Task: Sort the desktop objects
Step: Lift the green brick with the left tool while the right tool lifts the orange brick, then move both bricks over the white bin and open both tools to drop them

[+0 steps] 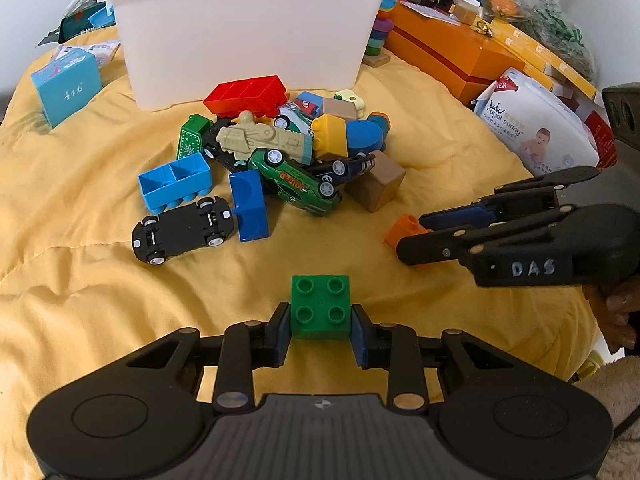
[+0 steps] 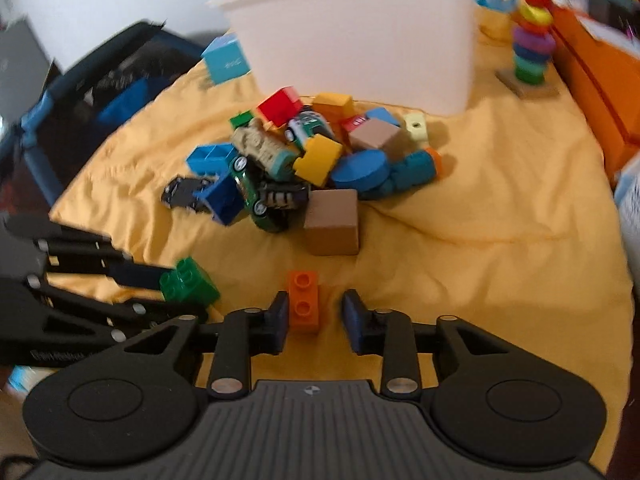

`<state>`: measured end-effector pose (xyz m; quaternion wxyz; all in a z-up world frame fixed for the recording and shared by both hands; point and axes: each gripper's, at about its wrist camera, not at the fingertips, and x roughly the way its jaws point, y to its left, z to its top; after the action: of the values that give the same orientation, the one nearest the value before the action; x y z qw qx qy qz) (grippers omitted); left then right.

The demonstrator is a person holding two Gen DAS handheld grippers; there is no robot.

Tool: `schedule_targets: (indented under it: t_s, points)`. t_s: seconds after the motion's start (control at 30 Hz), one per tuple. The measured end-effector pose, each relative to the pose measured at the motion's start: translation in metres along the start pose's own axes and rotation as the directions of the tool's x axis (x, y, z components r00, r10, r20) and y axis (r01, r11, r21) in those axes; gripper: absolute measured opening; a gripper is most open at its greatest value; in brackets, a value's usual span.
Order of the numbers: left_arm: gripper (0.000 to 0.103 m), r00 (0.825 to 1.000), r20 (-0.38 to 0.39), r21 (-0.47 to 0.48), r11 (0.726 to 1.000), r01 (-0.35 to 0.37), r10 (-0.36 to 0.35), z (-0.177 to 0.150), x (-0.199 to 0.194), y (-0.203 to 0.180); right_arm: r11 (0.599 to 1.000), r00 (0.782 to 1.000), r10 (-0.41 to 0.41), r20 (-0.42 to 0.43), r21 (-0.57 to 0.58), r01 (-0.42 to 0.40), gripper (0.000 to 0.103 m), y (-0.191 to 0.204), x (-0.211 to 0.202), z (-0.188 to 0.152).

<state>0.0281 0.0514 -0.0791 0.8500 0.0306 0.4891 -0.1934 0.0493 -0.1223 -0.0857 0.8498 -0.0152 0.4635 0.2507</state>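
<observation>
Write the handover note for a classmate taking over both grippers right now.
Left gripper: shut on the green brick, low over the yellow cloth.
Right gripper: open, straddling the orange brick; one pad touches it, the other is clear.
White bin stands behind the toy pile; its inside is not visible.
Done: green brick gripped.
Left: grip the orange brick, then sort the pile of cars and blocks.

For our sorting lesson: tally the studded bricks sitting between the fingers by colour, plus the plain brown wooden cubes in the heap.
Green studded brick, between the left fingers: 1
Orange studded brick, between the right fingers: 1
Plain brown wooden cubes: 2
Total: 4
</observation>
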Motion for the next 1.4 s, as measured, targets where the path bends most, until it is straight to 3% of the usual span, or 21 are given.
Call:
schedule_targets:
  t_s: [0.23,0.43,0.57,0.67,0.77,0.93,1.13,1.23,1.3,1.4]
  points:
    - [0.034,1.0,0.003,0.003,1.0,-0.01,0.01,0.0,0.0,-0.003,0.981,0.998,-0.053,0.045,-0.187,0.06,0.027,0.022,-0.008,-0.005]
    - [0.034,1.0,0.017,-0.005,1.0,0.004,-0.004,0.002,-0.004,-0.001,0.983,0.999,-0.04,0.003,-0.181,0.04,0.017,0.017,-0.002,-0.004]
    - [0.034,0.995,0.104,-0.006,1.0,0.004,-0.003,0.027,-0.029,0.003,0.989,0.998,-0.032,0.054,-0.14,0.039,0.017,0.01,-0.017,0.017]
    - [0.034,0.979,0.206,-0.003,1.0,-0.005,0.006,0.059,-0.055,0.009,0.983,0.989,-0.044,0.141,-0.173,0.068,0.017,0.011,-0.034,0.043]
    - [0.034,0.951,0.307,0.003,0.999,-0.035,0.032,0.094,-0.078,0.016,0.975,0.969,-0.044,0.242,-0.202,0.095,0.017,0.014,-0.052,0.071]
    - [0.034,0.908,0.413,0.027,0.995,-0.092,0.073,0.147,-0.099,0.028,0.969,0.913,-0.074,0.402,-0.186,0.16,0.017,0.007,-0.075,0.118]
    - [0.034,0.865,0.49,0.063,0.985,-0.162,0.111,0.202,-0.104,0.027,0.979,0.853,-0.118,0.508,-0.085,0.186,0.017,-0.017,-0.082,0.173]
    - [0.034,0.864,0.486,0.066,0.98,-0.187,0.132,0.227,-0.09,0.031,0.986,0.852,-0.128,0.508,-0.023,0.162,0.017,-0.034,-0.076,0.195]
    - [0.034,0.871,0.47,0.055,0.981,-0.188,0.141,0.243,-0.076,0.035,0.99,0.857,-0.135,0.497,0.029,0.139,0.017,-0.042,-0.065,0.206]
    - [0.034,0.893,0.419,0.034,0.979,-0.2,0.167,0.256,-0.048,0.044,0.979,0.878,-0.205,0.432,0.083,0.188,0.017,-0.054,-0.043,0.221]
